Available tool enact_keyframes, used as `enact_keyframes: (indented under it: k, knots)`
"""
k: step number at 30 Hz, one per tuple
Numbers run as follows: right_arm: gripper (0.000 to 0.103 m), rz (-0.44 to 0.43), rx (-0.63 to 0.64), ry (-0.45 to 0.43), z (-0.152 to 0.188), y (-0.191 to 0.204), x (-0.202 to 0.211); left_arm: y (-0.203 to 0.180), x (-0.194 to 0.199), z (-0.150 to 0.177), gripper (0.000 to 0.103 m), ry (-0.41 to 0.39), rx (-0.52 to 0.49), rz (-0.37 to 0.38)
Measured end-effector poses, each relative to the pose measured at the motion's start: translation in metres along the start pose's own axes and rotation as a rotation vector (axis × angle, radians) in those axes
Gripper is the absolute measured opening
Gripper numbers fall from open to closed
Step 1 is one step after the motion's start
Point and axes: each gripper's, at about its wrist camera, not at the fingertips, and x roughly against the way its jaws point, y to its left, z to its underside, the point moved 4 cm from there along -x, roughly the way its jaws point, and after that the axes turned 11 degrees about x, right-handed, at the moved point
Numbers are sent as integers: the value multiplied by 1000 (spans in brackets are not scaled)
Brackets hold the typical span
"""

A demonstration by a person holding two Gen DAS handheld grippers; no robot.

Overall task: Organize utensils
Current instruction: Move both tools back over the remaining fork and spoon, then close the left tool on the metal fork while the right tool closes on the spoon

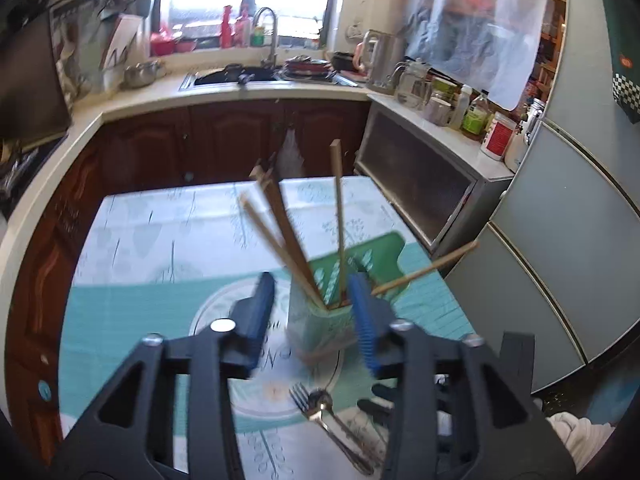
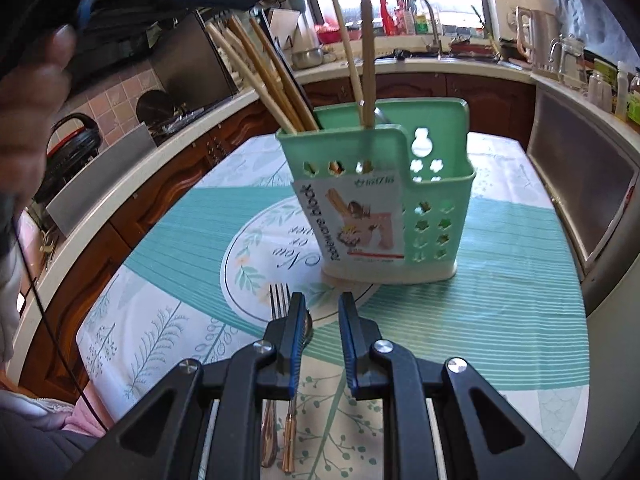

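Chopsticks stand in holder; left hand-held gripper spread; right hand-held gripper parted, empty.

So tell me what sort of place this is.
A home kitchen, most likely: a steel sink with a curved tap under the window, dark wooden cabinets below a pale counter, and a grey fridge beside the cloth-covered table.

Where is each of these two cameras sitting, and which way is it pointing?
Left wrist view: rides the left tongs, looking down over the green plastic utensil holder towards the sink; its black arms show.
Right wrist view: rides the right tongs, facing the holder's labelled side; a blurred hand shows.
Both share the holder, wooden chopsticks, and metal fork and spoon.
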Motion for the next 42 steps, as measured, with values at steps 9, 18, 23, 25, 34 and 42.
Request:
enact_keyframes:
  k: [9, 18, 23, 25, 34, 42]
  knots:
    - [17, -74, 18, 203, 15, 15, -28, 56, -51, 102, 47, 260, 112, -86]
    - [17, -75, 56, 365, 26, 26, -52, 84, -100, 151, 47, 496, 228, -146]
    - [17, -55, 101, 419, 27, 34, -61, 87, -107, 160, 47, 543, 254, -157]
    - [17, -44, 129, 424, 25, 39, -62, 88, -110, 161, 47, 553, 258, -161]
    - [4, 40, 185, 477, 21, 39, -65, 65, -124, 166, 43, 648, 243, -172]
    - [4, 4, -80, 469, 31, -16, -45, 36, -142, 170, 41, 728, 174, -319]
